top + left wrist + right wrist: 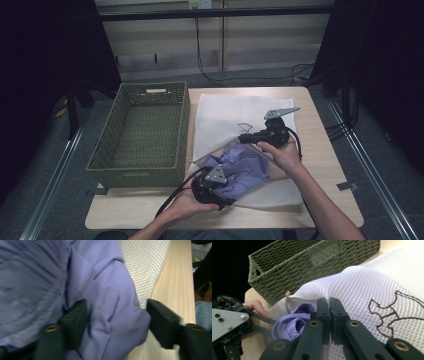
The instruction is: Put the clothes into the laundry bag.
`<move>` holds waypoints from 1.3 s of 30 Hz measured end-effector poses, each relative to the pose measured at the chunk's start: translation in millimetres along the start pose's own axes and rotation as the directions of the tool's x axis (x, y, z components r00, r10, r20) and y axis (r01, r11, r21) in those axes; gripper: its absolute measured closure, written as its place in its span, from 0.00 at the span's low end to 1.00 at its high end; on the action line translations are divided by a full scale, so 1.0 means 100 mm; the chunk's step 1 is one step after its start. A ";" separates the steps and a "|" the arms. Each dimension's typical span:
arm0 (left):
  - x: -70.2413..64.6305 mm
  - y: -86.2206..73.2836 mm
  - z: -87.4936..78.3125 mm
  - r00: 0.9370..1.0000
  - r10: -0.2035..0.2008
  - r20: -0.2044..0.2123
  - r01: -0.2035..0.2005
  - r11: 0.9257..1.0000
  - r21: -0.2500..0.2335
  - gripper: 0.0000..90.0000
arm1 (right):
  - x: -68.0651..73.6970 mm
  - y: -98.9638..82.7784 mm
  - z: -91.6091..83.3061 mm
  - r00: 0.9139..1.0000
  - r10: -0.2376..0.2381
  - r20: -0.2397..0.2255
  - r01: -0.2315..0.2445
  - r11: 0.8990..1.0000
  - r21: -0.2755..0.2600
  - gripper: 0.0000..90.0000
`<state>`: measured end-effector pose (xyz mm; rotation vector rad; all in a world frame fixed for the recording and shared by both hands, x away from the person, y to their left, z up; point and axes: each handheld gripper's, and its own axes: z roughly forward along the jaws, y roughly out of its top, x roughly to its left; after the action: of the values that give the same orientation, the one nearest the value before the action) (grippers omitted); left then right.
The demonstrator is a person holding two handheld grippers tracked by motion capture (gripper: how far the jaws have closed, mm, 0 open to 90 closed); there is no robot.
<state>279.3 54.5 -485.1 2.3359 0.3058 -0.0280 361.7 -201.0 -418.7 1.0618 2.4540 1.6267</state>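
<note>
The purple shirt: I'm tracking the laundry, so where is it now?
In the high view, the purple shirt lies at the table's near middle, partly inside the white mesh bag, right of the green basket.

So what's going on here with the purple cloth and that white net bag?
A person with a gripper in each hand is working a crumpled lilac shirt at the mouth of a white mesh laundry bag on the wooden table. The right gripper is shut on the bag's edge, holding it up. The left gripper straddles a fold of the shirt, with its jaws apart. A green woven basket stands beside the bag.
</note>
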 end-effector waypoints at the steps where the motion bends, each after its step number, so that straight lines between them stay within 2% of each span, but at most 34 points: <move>1: 0.01 0.01 0.00 1.000 0.001 0.021 0.000 1.000 -0.008 0.62 | 0.00 0.00 0.00 1.000 0.001 -0.001 -0.001 1.000 0.000 0.98; 3: 0.02 0.02 -0.02 1.000 0.002 0.007 -0.002 1.000 0.005 0.73 | 0.01 0.00 -0.01 1.000 -0.001 -0.003 0.001 1.000 -0.002 0.98; 4: 0.03 0.03 -0.01 1.000 -0.003 -0.005 0.003 1.000 -0.003 0.79 | 0.01 0.00 0.00 1.000 0.000 -0.005 0.000 1.000 -0.001 0.98; 5: 0.04 0.03 -0.01 1.000 -0.019 0.001 0.019 1.000 -0.020 0.82 | 0.01 0.00 0.00 1.000 -0.001 -0.006 0.001 1.000 0.000 0.98; 6: 0.05 0.04 -0.02 1.000 -0.022 -0.006 0.022 1.000 -0.011 0.86 | 0.01 -0.01 0.01 1.000 0.002 -0.009 -0.002 1.000 0.004 0.98; 9: 0.06 0.07 -0.02 1.000 -0.012 -0.012 0.011 1.000 -0.004 0.88 | 0.02 -0.01 0.02 1.000 -0.001 -0.010 0.001 1.000 0.007 0.98; 10: 0.04 0.06 0.00 1.000 -0.023 -0.017 0.022 0.999 -0.023 0.89 | 0.02 -0.01 0.02 1.000 -0.003 -0.010 0.003 1.000 0.007 0.98; 11: 0.04 0.07 0.01 1.000 -0.007 -0.015 0.007 1.000 -0.015 0.89 | 0.02 -0.01 0.02 1.000 -0.001 -0.010 0.001 1.000 0.005 0.98; 12: 0.04 0.07 0.01 1.000 -0.011 -0.013 0.010 1.000 -0.015 0.91 | 0.02 -0.01 0.01 1.000 -0.002 -0.011 0.002 1.000 0.005 0.98; 13: 0.06 0.08 -0.01 1.000 0.007 -0.009 -0.007 1.000 0.007 0.92 | 0.02 -0.01 0.01 1.000 -0.002 -0.011 0.002 1.000 0.005 0.98; 14: 0.05 0.09 -0.01 1.000 -0.011 -0.011 0.011 1.000 -0.002 0.94 | 0.02 -0.01 0.01 1.000 -0.001 -0.010 0.001 1.000 0.005 0.98; 16: 0.07 0.10 -0.02 1.000 -0.003 -0.027 0.003 1.000 0.001 0.95 | 0.03 0.00 0.01 1.000 -0.001 -0.012 0.002 1.000 0.004 0.98; 17: 0.05 0.10 -0.01 0.999 -0.028 -0.026 0.028 1.000 -0.010 0.95 | 0.03 0.00 0.01 1.000 -0.001 -0.012 0.001 1.000 0.005 0.98; 18: 0.06 0.10 -0.02 1.000 -0.009 -0.024 0.010 1.000 0.012 0.95 | 0.03 0.00 0.01 1.000 -0.003 -0.012 0.003 1.000 0.004 0.98; 19: 0.04 0.10 -0.01 0.999 -0.026 -0.031 0.027 1.000 0.003 0.95 | 0.03 0.00 0.00 1.000 -0.004 -0.013 0.004 1.000 0.003 0.98; 26: 0.06 0.10 0.04 0.999 -0.023 -0.024 0.024 1.000 0.007 0.94 | 0.03 -0.01 -0.04 1.000 -0.010 -0.015 0.010 1.000 0.003 0.98; 27: 0.06 0.09 0.05 0.999 -0.021 -0.028 0.021 1.000 0.005 0.91 | 0.03 -0.01 -0.04 1.000 -0.007 -0.016 0.007 1.000 0.001 0.98; 28: 0.06 0.09 0.05 1.000 -0.018 -0.020 0.019 1.000 0.023 0.86 | 0.03 -0.01 -0.04 1.000 -0.006 -0.017 0.006 1.000 -0.003 0.98; 30: 0.06 0.09 0.06 1.000 -0.010 -0.014 0.011 0.999 0.035 0.82 | 0.04 -0.01 -0.03 1.000 -0.005 -0.019 0.005 1.000 0.000 0.98; 31: 0.05 0.09 0.07 1.000 -0.022 -0.011 0.023 0.999 0.027 0.79 | 0.04 -0.01 -0.02 1.000 -0.007 -0.019 0.007 1.000 0.002 0.98; 33: 0.03 0.08 0.10 1.000 -0.021 -0.011 0.021 1.000 0.015 0.72 | 0.04 -0.01 -0.01 1.000 -0.005 -0.020 0.005 1.000 0.006 0.98; 34: 0.03 0.08 0.10 1.000 -0.010 0.015 0.010 0.999 0.038 0.66 | 0.03 -0.02 -0.01 1.000 -0.003 -0.020 0.003 1.000 0.007 0.98; 35: 0.02 0.07 0.12 1.000 0.001 0.014 -0.002 0.999 0.037 0.61 | 0.03 -0.02 -0.01 1.000 -0.004 -0.020 0.004 1.000 0.008 0.98; 38: 0.01 0.07 0.13 1.000 -0.001 -0.005 0.001 0.999 0.041 0.63 | 0.04 -0.02 -0.01 1.000 -0.007 -0.020 0.007 1.000 0.009 0.98; 39: 0.03 0.08 0.12 1.000 0.000 -0.007 0.000 0.998 0.056 0.68 | 0.04 -0.02 -0.01 1.000 -0.007 -0.021 0.007 1.000 0.009 0.98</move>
<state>285.0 41.2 -487.8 2.3920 0.3122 -0.0288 357.4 -200.3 -418.6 1.0416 2.4769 1.6350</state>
